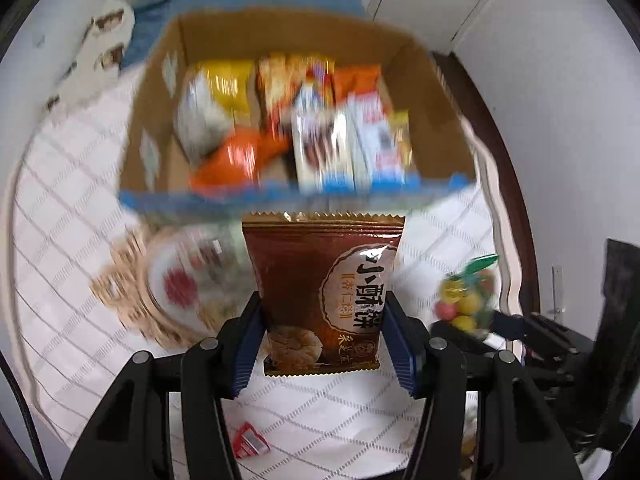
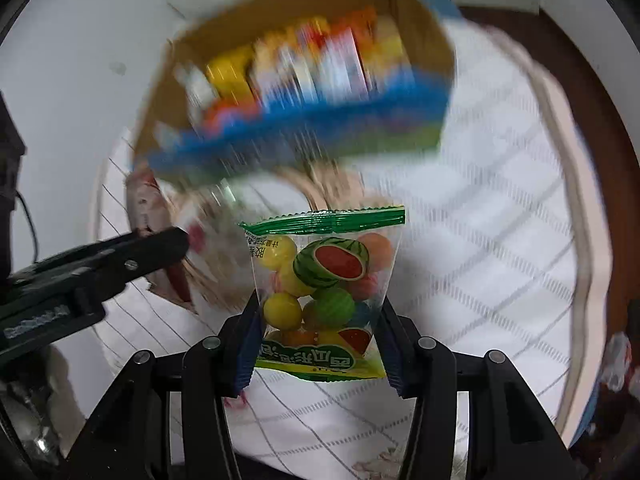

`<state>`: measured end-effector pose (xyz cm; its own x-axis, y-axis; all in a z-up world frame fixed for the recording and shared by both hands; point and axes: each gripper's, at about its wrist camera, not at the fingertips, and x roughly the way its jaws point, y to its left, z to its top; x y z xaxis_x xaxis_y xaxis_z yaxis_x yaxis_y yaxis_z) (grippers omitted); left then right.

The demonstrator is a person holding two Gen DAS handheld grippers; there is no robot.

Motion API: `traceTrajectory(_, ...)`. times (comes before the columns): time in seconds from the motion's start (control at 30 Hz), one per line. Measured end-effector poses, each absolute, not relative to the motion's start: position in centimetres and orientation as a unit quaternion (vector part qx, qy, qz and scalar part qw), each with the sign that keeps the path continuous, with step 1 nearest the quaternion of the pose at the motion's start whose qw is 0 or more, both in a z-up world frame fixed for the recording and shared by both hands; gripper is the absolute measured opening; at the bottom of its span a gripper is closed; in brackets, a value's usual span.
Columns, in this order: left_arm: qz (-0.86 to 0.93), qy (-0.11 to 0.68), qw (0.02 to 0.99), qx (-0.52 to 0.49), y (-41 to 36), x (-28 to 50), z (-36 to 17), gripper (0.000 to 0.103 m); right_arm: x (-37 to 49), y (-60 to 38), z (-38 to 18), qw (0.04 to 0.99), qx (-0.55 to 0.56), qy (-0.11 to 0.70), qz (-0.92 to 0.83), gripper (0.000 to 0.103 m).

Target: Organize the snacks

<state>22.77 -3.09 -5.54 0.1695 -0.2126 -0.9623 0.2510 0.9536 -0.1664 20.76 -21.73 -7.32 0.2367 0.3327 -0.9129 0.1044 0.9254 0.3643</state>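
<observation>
My left gripper (image 1: 322, 340) is shut on a brown pastry packet (image 1: 320, 292), held upright above the white quilted cloth. My right gripper (image 2: 318, 340) is shut on a clear bag of coloured gum balls (image 2: 320, 280) with a green top seal; that candy bag (image 1: 466, 296) also shows at the right of the left wrist view. Beyond both stands a cardboard box (image 1: 432, 120) with a blue front edge, packed with several snack packets (image 1: 320, 120). The same box (image 2: 424, 40) fills the top of the right wrist view, blurred.
A round plate on a woven mat (image 1: 132, 308) with wrapped snacks lies just in front of the box, to the left. A small red wrapper (image 1: 248, 440) lies on the cloth below my left gripper. The left gripper's black arm (image 2: 100, 272) crosses the right wrist view.
</observation>
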Motion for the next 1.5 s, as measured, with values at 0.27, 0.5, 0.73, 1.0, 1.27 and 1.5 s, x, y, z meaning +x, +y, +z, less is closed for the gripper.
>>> traceTrajectory(0.27,-0.092,0.594,0.797,0.062,-2.6,31.1,-5.3,0.054,29.7,-25.0,-2.7,0.821,0.146,0.551,0.033,0.054)
traceTrajectory(0.5,-0.044,0.622,0.779,0.073,-0.7,35.8,-9.7,0.054,34.5,-25.9,-5.7,0.817,0.122,0.564,0.005,0.054)
traceTrajectory(0.73,-0.032,0.658,0.751,0.047,0.2,37.2,-13.1,0.059,36.5,-25.6,-10.6,0.792,0.110,0.600,0.005,0.058)
traceTrajectory(1.0,-0.039,0.665,0.746,0.008,0.5,36.7,-13.9,0.081,36.8,-25.2,-12.2,0.778,0.105,0.619,0.008,0.098)
traceTrajectory(1.27,-0.043,0.645,0.762,0.018,-0.4,35.2,-12.1,0.081,36.8,-24.3,-10.7,0.781,0.092,0.617,0.002,0.098)
traceTrajectory(1.5,-0.052,0.614,0.787,0.024,-0.8,33.6,-9.2,0.081,36.2,-23.6,-8.7,0.791,0.075,0.608,-0.001,0.098)
